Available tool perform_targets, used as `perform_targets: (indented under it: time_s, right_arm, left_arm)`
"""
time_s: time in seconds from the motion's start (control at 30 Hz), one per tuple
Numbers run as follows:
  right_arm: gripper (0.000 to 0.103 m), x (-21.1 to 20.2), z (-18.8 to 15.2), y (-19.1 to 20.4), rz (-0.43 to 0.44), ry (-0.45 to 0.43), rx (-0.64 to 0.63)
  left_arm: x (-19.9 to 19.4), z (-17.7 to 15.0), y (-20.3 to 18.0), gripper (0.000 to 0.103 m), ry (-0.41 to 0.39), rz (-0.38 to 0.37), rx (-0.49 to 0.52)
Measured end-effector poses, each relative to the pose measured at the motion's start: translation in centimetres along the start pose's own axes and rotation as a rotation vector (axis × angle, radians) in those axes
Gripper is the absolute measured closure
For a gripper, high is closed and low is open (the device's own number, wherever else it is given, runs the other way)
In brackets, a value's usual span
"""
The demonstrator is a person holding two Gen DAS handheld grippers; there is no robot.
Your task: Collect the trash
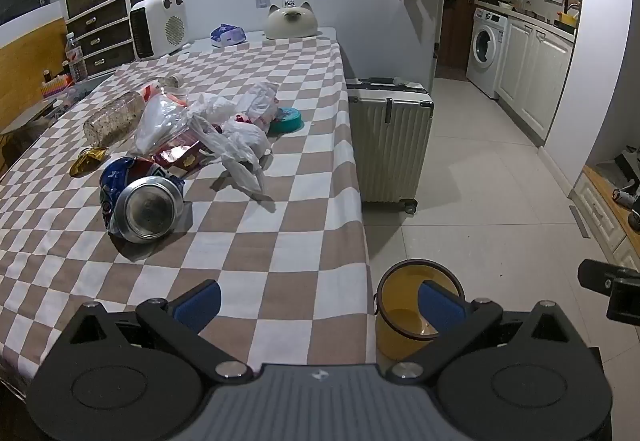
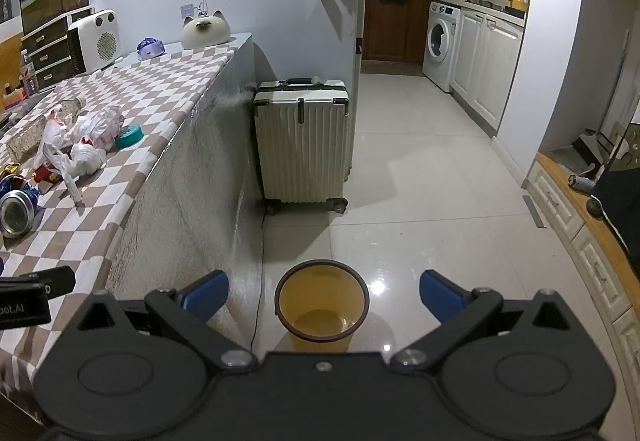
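Both grippers — left gripper (image 1: 320, 307) above the checkered table (image 1: 280, 241), right gripper (image 2: 324, 295) above the yellow bin (image 2: 322, 301) on the floor — stand spread wide, nothing held; crushed can (image 1: 142, 207), plastic bags (image 1: 236, 133) and wrappers lie mid-table.

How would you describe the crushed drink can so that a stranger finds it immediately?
Start at the long table with the checkered cloth. The trash heap lies on it, and the can lies at the near end of that heap. It alone is metal: blue sides, with a round silver end facing the camera.
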State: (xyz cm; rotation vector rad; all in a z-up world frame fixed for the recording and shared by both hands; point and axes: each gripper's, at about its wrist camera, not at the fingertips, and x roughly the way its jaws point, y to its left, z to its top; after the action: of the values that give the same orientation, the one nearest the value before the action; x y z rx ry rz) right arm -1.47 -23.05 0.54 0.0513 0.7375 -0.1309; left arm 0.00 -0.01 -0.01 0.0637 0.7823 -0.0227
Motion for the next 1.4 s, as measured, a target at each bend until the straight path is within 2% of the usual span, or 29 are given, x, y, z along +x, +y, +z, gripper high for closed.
perform_targets:
  time_s: [1.4]
  right_arm:
    - [0.000, 0.24, -0.06, -0.02, -0.003, 0.000, -0.002]
  left_arm:
    - [-0.07, 0.18, -0.02, 0.000, -0.003, -0.003, -0.003]
